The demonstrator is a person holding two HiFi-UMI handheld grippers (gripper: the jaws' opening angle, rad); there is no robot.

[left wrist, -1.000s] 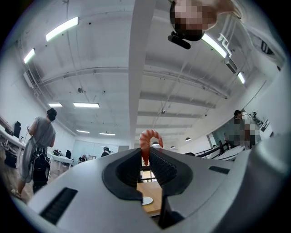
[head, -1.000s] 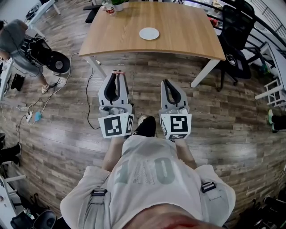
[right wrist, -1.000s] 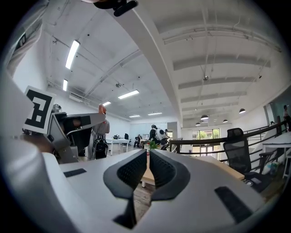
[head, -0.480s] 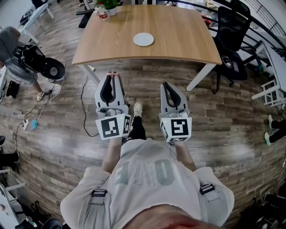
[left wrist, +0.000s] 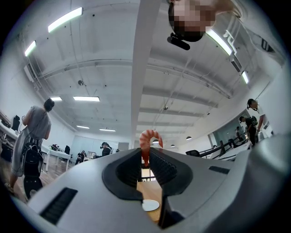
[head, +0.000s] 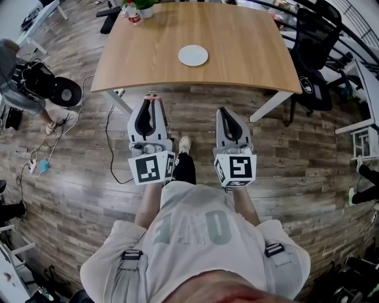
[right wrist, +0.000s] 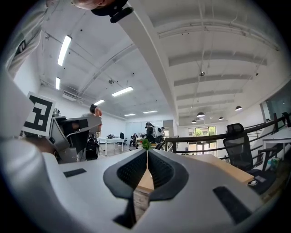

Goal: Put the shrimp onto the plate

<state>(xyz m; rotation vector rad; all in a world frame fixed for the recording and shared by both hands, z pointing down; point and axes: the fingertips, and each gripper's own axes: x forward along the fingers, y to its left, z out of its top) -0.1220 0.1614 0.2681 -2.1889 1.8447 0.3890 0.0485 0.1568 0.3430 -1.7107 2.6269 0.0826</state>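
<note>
A white round plate (head: 193,55) lies alone near the middle of the wooden table (head: 249,47) ahead of me; it also shows low between the left jaws (left wrist: 150,205). My left gripper (head: 152,98) is held over the floor short of the table's front edge, shut on a pink curled shrimp (left wrist: 148,141) that sticks up from its tips. The shrimp shows as a small pink tip (head: 153,95) in the head view. My right gripper (head: 221,110) hovers beside the left one, shut with nothing between its pads (right wrist: 147,152).
A potted plant and a can (head: 137,10) stand at the table's far left corner. Black office chairs (head: 314,41) crowd the table's right side. A person with a bag (head: 18,71) stands at the left, and cables (head: 41,157) trail over the wood floor.
The person carrying the grippers has stepped forward, so the table and plate sit a little nearer. Both grippers keep the same pose and the shrimp stays held.
</note>
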